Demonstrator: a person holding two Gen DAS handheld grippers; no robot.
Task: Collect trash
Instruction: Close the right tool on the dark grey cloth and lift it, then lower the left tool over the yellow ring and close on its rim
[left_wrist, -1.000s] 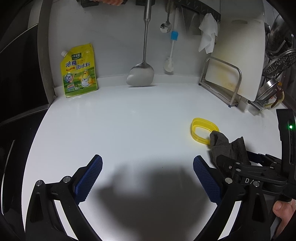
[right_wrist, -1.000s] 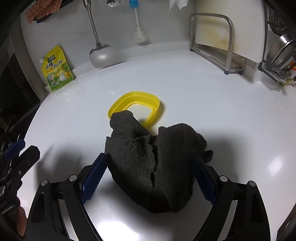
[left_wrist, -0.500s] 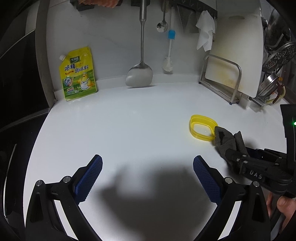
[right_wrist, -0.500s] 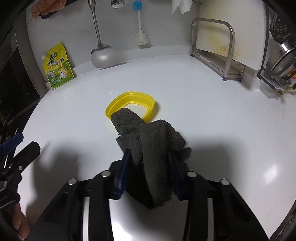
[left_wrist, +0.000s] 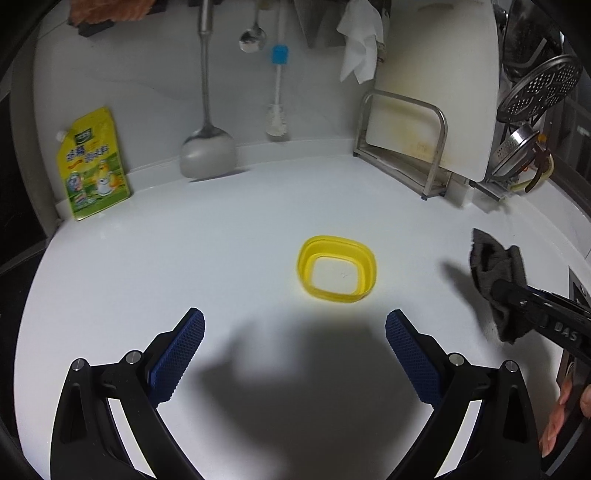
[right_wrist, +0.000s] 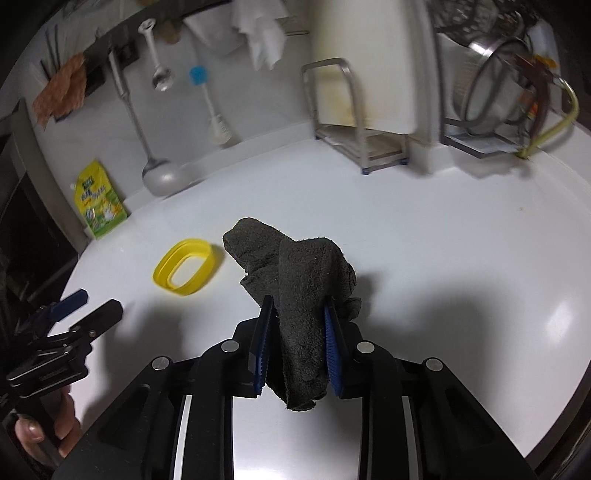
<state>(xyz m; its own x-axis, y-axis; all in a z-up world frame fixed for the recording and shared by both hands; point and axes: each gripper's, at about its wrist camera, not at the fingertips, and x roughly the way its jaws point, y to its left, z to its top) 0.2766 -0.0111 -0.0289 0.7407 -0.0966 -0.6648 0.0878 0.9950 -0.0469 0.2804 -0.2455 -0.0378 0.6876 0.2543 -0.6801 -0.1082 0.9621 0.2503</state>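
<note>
Dark cloth pinched, yellow ring waiting

Our right tool (right_wrist: 297, 341) is clamped on the one dark cloth (right_wrist: 301, 291), lifted over the table (left_wrist: 221, 236); our left tool (left_wrist: 294, 354) hangs wide open, empty, near the one yellow ring (left_wrist: 337, 270). The cloth's loose folds might slip free.

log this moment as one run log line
right gripper: shut on dark cloth, lifted off counter | left gripper: open, empty | yellow ring: on counter, ahead of left gripper
</note>
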